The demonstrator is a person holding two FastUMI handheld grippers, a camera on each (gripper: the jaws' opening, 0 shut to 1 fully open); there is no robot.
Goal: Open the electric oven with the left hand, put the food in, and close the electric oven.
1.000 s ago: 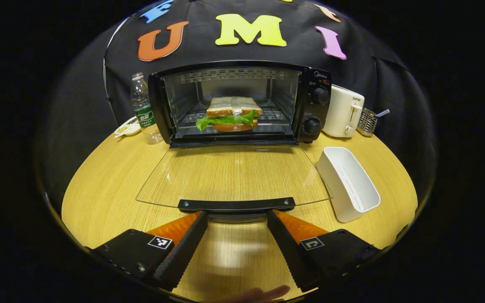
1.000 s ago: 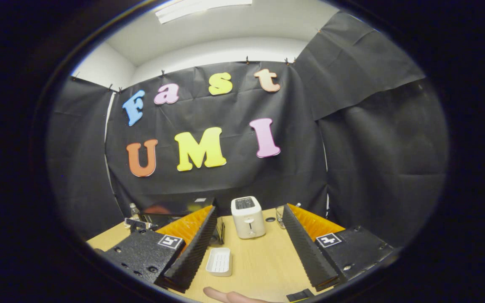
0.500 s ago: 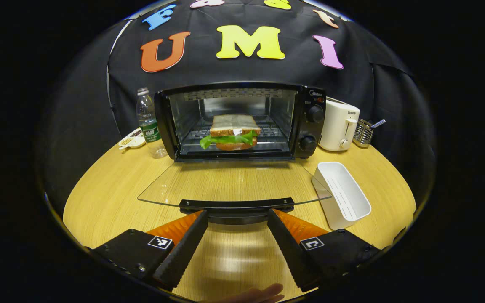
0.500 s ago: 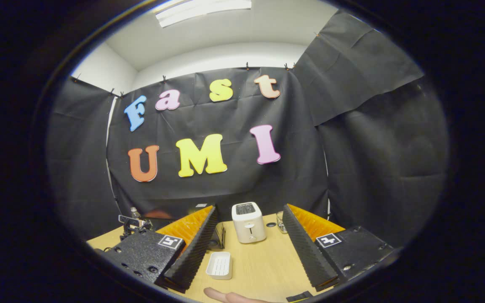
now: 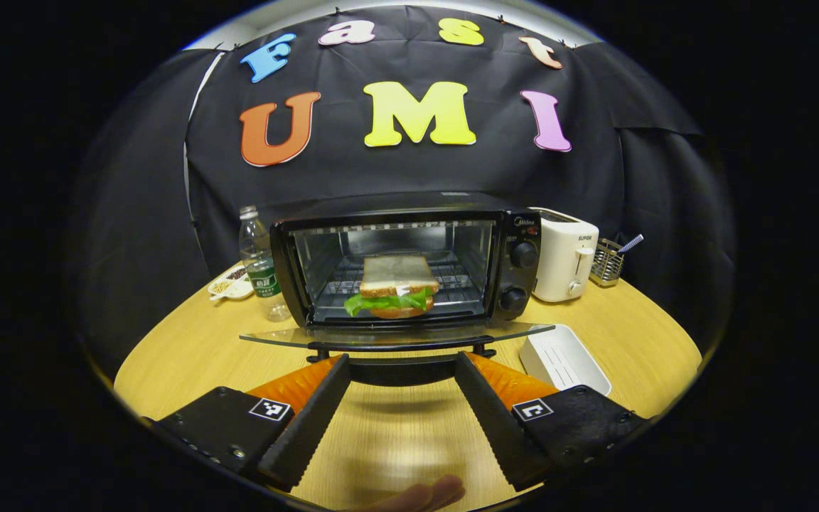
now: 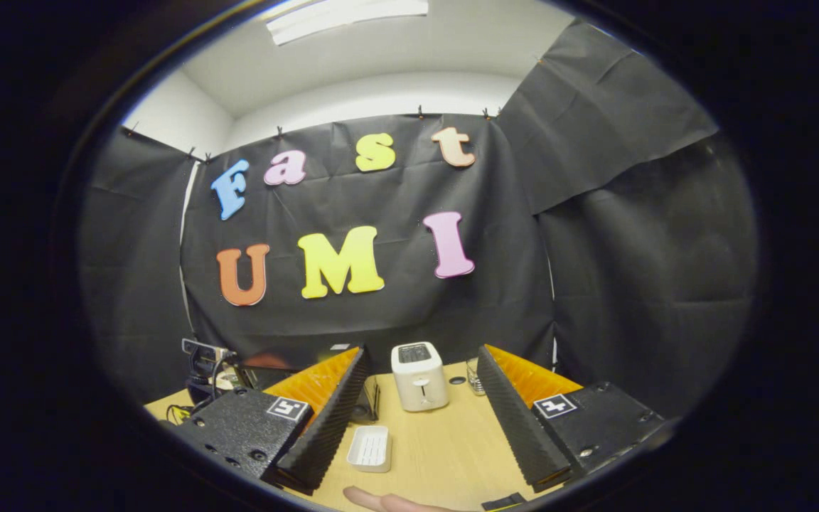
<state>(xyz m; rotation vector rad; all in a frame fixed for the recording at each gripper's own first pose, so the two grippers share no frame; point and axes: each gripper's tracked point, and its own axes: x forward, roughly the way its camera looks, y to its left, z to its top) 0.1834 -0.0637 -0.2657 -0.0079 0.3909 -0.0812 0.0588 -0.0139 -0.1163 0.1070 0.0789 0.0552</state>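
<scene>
1. Left gripper view: the glass door (image 5: 395,336) of the electric oven (image 5: 409,263) has risen from flat to about edge-on; its handle (image 5: 401,370) lies between the left gripper (image 5: 401,366) fingers, which stand apart without pressing it.
2. The sandwich (image 5: 395,286) rests on the oven's rack, at 12 o'clock from the gripper.
3. The white tray (image 5: 564,359) at 3 o'clock holds nothing.
4. Right gripper view: the right gripper (image 6: 420,355) is spread wide, unchanged, with the toaster (image 6: 418,375) beyond.
</scene>
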